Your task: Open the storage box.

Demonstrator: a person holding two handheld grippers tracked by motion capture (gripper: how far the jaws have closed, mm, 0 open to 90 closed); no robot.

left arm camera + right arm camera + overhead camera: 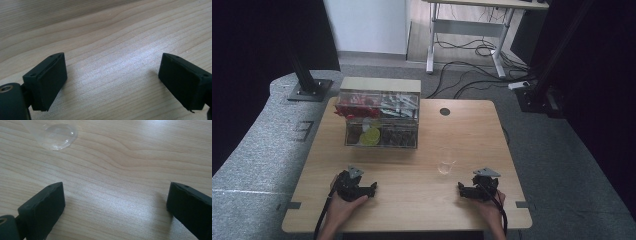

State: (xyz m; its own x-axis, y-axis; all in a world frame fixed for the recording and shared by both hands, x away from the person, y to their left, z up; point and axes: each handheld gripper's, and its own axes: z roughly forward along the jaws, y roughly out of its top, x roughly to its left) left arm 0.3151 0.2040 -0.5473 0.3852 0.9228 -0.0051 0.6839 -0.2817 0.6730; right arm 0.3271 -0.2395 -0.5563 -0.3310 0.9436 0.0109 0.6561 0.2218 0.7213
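Wooden table (422, 200) takes most of the high view, pale top with a dark round cable hole (445, 111) near the far edge. Next biggest: clear two-tier organizer box (379, 120) at far left-centre, upper tier with red packets (354, 106) and some white items, lower tier with something yellow-green and round (372, 136) plus dark stuff I can't make out. Then my two tongs, resting low at the near edge, well apart. My left gripper (371, 188) sits near-left, my right gripper (460, 190) near-right, tips pointing in toward each other. Smallest: a clear glass cup (445, 166), standing on the table between box and right gripper, closer to the right one. In the right gripper view the cup's base (56, 136) shows top-left, ahead of the jaws and off to one side, not between them.

Left gripper (113, 80): jaws spread wide, only bare wood between. Right gripper (116, 207): same, jaws wide apart, nothing held.

Step, my read: start pose, nothing grasped, both tools idle. The cup is the nearest thing, so I judge the reach to it is the step at hand, right side.

Next move likely needs: lift the right gripper off the table, swing it toward the cup, line both pads on either side of the wall, close gently. Glass is thin-looking and clear, so edges are hard to judge, and a clipped rim could tip it.
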